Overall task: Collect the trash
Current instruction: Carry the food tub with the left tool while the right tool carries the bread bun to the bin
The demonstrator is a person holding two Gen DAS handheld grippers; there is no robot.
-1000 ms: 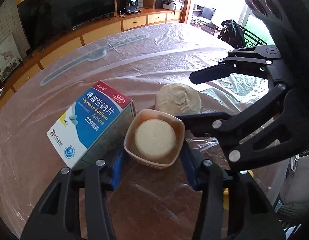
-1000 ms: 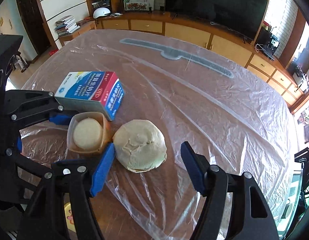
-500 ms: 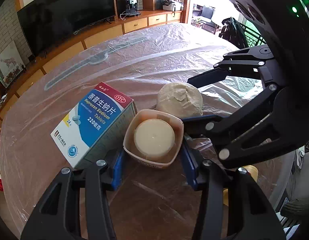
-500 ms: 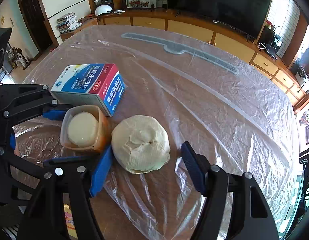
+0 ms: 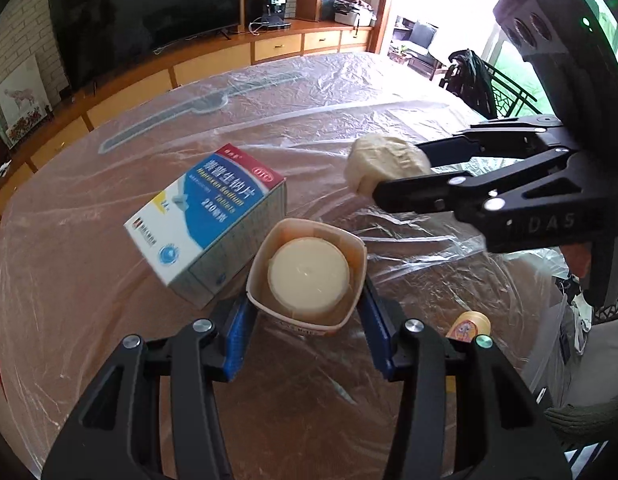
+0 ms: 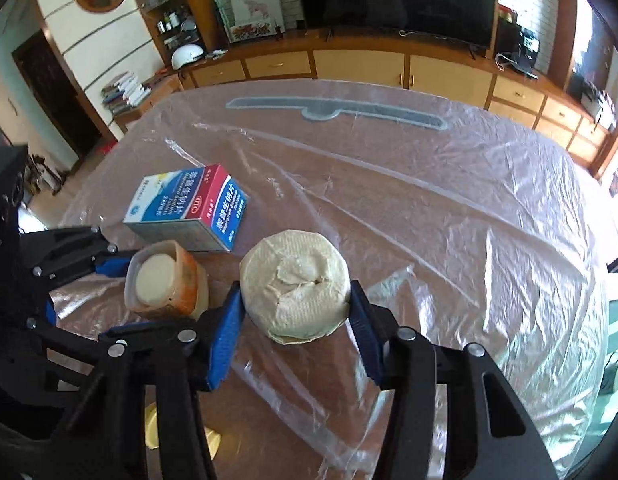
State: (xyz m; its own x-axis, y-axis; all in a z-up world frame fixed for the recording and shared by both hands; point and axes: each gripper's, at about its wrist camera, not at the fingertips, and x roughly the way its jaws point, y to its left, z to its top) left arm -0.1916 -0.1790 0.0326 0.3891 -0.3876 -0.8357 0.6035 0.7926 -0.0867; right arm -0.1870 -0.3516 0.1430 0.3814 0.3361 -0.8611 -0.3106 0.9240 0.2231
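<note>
Crumpled paper wad [image 6: 295, 286], pale and roughly round, pinched between the blue pads of the right gripper [image 6: 296, 308], whose jaws have just been closing and now press on both flanks of it; apparently lifted just clear of the plastic-covered worktop [image 6: 449, 208], though contact underneath cannot be told. No real long axis to the wad: a squat puck, torn and puckered face turned up toward the camera, flat rim level across the jaws. At about nine o'clock from it, a small orange tub [image 5: 307, 276] with a cream disc inside, mouth up, held narrow between the pads of the left gripper [image 5: 305, 312] and resting on or just above the plastic. Beyond the tub, at about eleven o'clock, a blue, white and red Naproxen Sodium tablet box [image 5: 207, 220] lying flat beside the tub, long axis running diagonally away toward the cupboards. Small yellow-lidded item [image 5: 469, 324] off the worktop edge at about four o'clock in the left view, too small to identify. Best handled, by judgement: keep squeeze light but steady, since the paper will crush and could slip; lift both pieces straight up before swinging away; steer clear of the loose plastic sheet, which could snag and drag the box.
</note>
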